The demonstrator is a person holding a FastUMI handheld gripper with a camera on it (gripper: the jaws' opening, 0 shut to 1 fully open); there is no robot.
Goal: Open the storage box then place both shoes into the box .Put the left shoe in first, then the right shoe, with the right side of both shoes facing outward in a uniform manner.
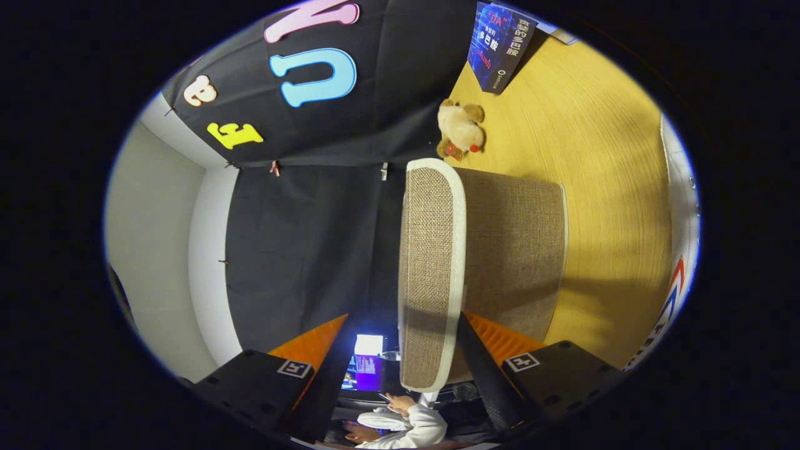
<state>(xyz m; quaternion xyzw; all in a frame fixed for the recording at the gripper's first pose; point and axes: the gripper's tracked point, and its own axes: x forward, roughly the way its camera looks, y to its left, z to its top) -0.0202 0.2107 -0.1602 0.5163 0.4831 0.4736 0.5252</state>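
Box [494, 262] sits on the desk [600, 187], just ahead of the gripper [400, 369]; its lid [431, 275] stands between the spread fingers, neither pressing it. Gripper rolled sideways, released. Step looks like lid opening: keep contact low on the rim, swing it fully clear. Plush toy [461, 129] and book [500, 47] beyond the box.

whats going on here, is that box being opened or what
A person is working a hand-held gripper at a beige woven fabric storage box with white trim, standing on a yellow wooden table. The view is rolled sideways. The box's fabric lid sits edge-on between the open fingers, apparently being lifted; whether either finger touches it is unclear. Beyond the box sit a small tan plush toy and a dark blue book. A person in a white sleeve sits past the table.
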